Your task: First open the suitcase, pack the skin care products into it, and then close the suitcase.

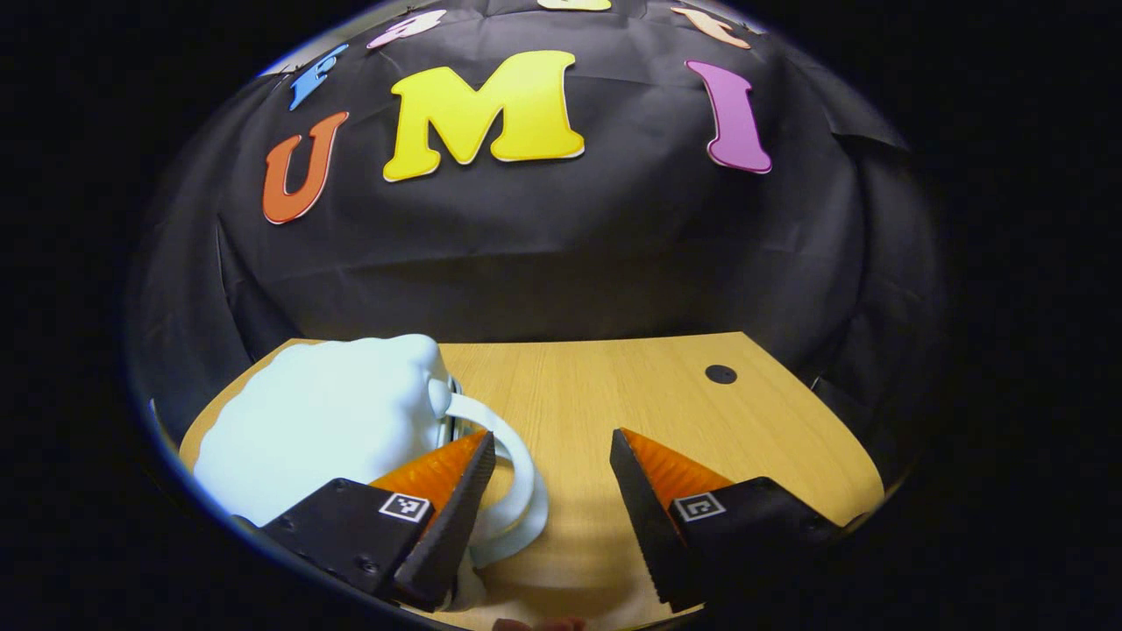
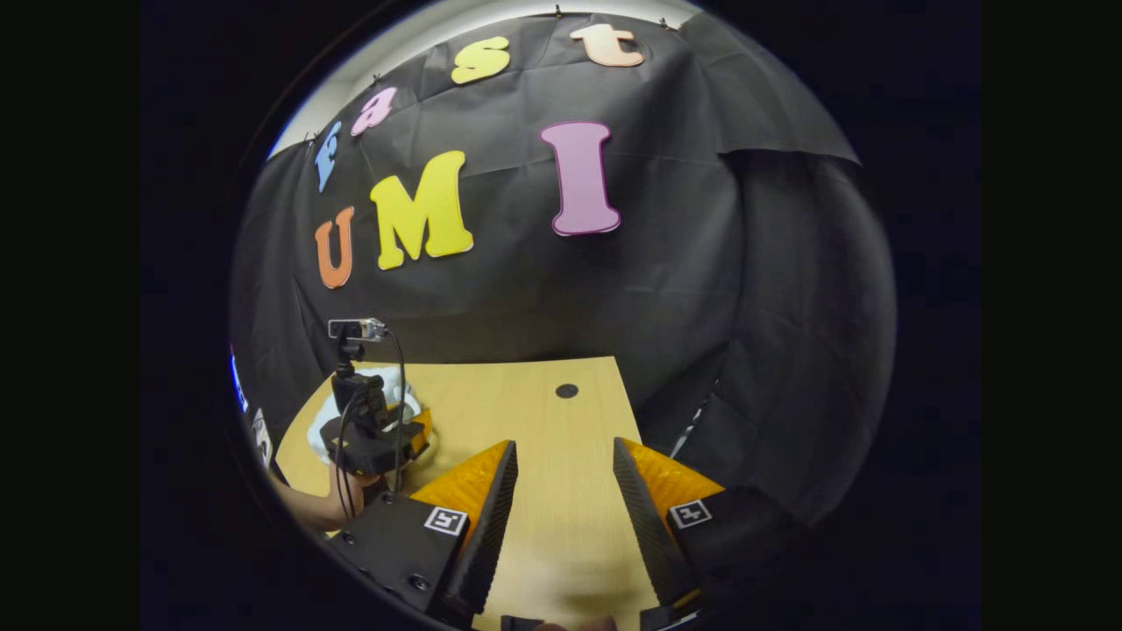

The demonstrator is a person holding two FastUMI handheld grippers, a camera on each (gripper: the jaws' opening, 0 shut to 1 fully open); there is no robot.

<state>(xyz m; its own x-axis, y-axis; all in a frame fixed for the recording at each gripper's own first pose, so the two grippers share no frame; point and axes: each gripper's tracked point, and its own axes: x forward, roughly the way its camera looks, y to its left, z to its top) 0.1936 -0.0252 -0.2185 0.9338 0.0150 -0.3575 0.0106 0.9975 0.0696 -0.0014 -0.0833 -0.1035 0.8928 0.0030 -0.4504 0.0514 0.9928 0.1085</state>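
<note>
The left claw point(image 1: 552, 456) is spread wide at the white suitcase point(image 1: 324, 429), one finger point(image 1: 451, 491) inside its looped handle point(image 1: 517, 491), on the counter's point(image 1: 614, 386) left side. The right claw point(image 2: 565, 469) hangs released over bare wood, well apart from the suitcase.

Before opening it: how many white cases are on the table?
1. The white rounded case with a loop handle sits at the wooden table's left, beside the left tongs. Others may be hidden.
</note>
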